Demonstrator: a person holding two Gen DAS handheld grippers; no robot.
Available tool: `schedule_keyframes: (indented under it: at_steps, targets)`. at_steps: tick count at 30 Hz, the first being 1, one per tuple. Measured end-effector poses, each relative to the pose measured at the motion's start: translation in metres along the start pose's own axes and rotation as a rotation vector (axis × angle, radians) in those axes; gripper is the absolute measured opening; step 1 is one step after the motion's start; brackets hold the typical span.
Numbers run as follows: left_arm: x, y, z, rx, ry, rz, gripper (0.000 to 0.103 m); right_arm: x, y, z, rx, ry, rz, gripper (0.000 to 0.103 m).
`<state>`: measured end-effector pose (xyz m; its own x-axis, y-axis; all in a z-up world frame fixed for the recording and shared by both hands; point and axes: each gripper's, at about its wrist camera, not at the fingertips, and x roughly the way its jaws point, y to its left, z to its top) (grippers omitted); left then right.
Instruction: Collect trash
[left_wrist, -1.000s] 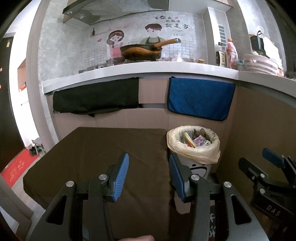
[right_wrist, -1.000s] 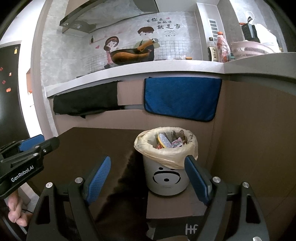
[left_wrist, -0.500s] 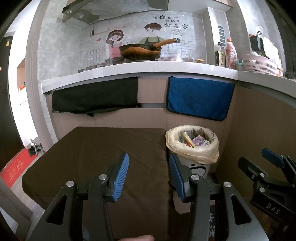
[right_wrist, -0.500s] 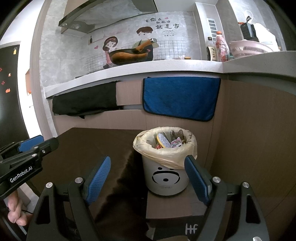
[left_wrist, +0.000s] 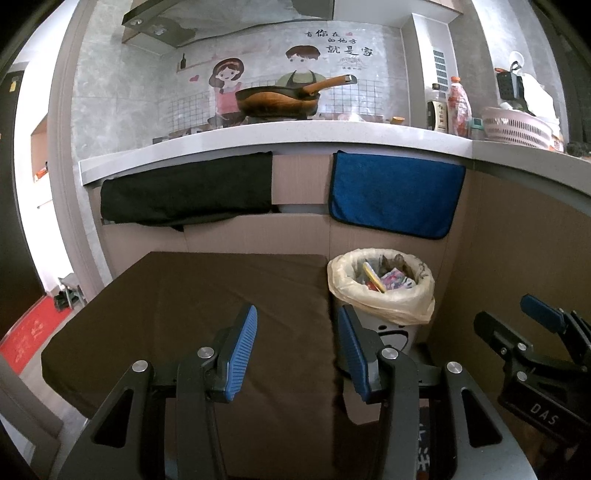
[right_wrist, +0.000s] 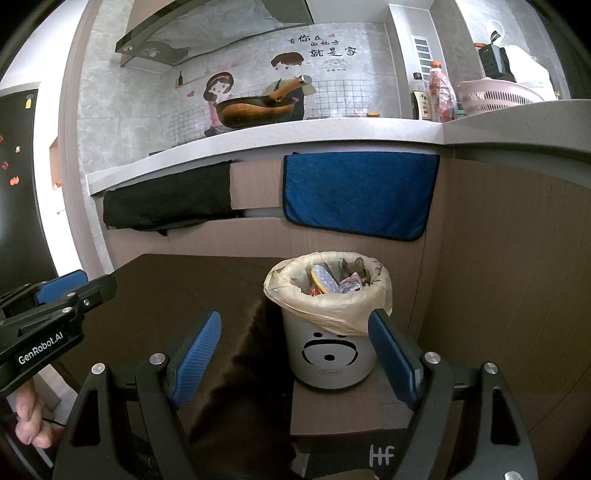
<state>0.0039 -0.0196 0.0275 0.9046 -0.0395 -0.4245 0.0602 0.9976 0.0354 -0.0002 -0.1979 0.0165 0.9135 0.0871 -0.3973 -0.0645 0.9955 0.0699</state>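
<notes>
A white trash bin (right_wrist: 327, 354) with a face print and a cream bag liner stands on a low box against the wooden cabinet; it also shows in the left wrist view (left_wrist: 400, 334). Colourful wrappers (right_wrist: 334, 282) lie inside it (left_wrist: 384, 278). My left gripper (left_wrist: 297, 349) is open and empty, above the brown cushion (left_wrist: 207, 295), just left of the bin. My right gripper (right_wrist: 295, 350) is open and empty, with the bin standing in front between its fingers. Each gripper shows at the edge of the other's view (left_wrist: 532, 332) (right_wrist: 66, 299).
A black cloth (left_wrist: 188, 194) and a blue towel (left_wrist: 395, 194) hang from the counter edge (left_wrist: 258, 138). A pan (left_wrist: 280, 99), bottles (left_wrist: 456, 107) and a pink basket (left_wrist: 517, 125) stand on the counter. Wooden panels (right_wrist: 517, 280) wall in the right side.
Both views have shifted only slightly; the bin sits a little lower left in the right wrist view. Both grippers stay open and empty.
</notes>
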Motion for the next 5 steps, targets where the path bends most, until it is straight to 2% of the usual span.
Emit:
schedule_keyframes:
  at_steps: [5]
  targets:
    - [0.0010,0.0007,0.0001,0.014,-0.006,-0.001,0.047,0.0003,-0.0010,0.0000,0.000,0.000,0.000,0.080]
